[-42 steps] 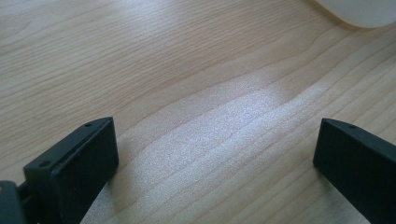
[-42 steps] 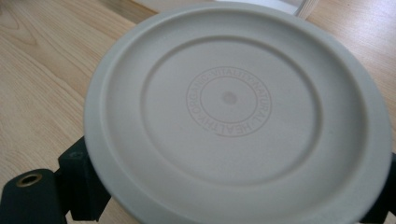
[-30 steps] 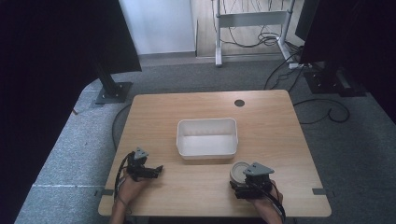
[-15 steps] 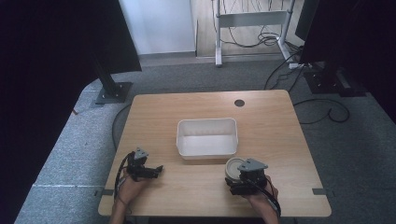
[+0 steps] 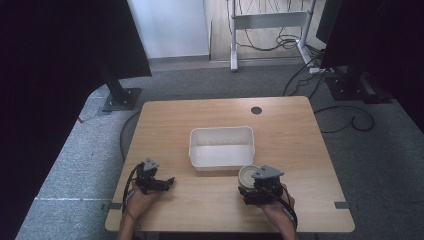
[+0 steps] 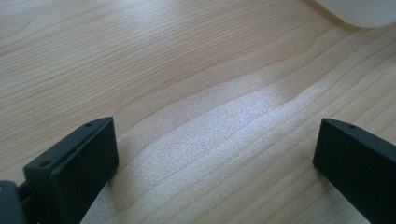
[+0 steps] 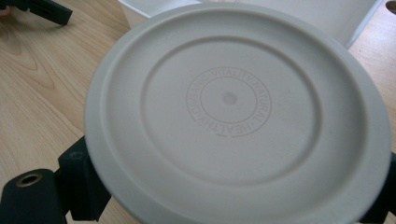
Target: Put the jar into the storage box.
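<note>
Two claws work at the near edge of the table (image 5: 200, 120), and only the right one carries anything. The right claw (image 5: 256, 186) grips a round, pale grey dish (image 5: 247, 175), seen bottom-up in the right gripper view (image 7: 233, 112), with a raised ring and embossed lettering at its centre. The black jaws stand either side of it at its lower rim, clenched on it. The dish sits just in front of the white bin (image 5: 221, 146), at the bin's near right corner, and looks lifted and tipped rather than lying flat, though how far off the table I cannot tell.

I judge the step in hand to be carrying the dish to the bin. The next move calls for raising the dish over the bin's near wall, moving it above the hollow inside and only then loosening the grip.

The left claw (image 5: 159, 183) rests well to the left of the bin. Its jaws stand wide apart over bare wood (image 6: 205, 93), holding and touching nothing.
</note>
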`<action>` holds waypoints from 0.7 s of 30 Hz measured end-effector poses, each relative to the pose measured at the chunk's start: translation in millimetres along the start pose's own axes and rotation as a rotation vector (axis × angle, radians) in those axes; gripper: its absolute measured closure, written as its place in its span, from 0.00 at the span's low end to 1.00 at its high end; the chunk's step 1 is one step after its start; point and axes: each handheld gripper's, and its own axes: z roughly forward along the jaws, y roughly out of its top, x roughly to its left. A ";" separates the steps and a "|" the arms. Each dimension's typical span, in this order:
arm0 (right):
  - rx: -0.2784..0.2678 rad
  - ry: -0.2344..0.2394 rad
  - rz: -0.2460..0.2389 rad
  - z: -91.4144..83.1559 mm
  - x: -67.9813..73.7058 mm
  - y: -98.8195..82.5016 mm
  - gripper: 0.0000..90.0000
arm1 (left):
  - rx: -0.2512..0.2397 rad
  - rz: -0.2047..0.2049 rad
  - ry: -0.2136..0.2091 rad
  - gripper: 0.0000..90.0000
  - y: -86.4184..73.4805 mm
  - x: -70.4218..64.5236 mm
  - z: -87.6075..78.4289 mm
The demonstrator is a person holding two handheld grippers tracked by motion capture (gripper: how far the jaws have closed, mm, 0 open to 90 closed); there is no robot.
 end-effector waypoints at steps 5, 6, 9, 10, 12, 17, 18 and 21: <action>-0.004 0.003 -0.005 2.5 1.1 6.6 0.11 | 0.000 0.000 0.000 0.00 0.0 0.0 0.0; -0.003 0.003 -0.008 3.0 1.2 7.8 0.11 | 0.000 0.000 0.000 0.00 0.0 0.0 0.0; -0.004 0.004 -0.010 4.9 1.6 11.0 0.11 | 0.000 0.000 -0.001 0.00 0.0 0.1 0.0; -0.004 0.004 -0.011 5.4 1.6 12.2 0.11 | 0.000 0.000 -0.001 0.00 0.0 0.1 0.0; -0.007 0.006 -0.011 6.7 1.4 14.4 0.11 | 0.000 0.001 0.000 0.00 0.0 0.1 0.0; -0.013 0.013 -0.003 11.1 0.4 19.9 0.11 | 0.000 0.001 -0.001 0.00 0.1 0.1 0.0; -0.013 0.013 -0.003 11.1 0.4 19.9 0.11 | 0.000 0.001 -0.001 0.00 0.1 0.1 0.0; -0.014 0.016 -0.006 15.4 0.3 24.7 0.11 | 0.000 0.001 -0.001 0.00 0.1 0.1 0.0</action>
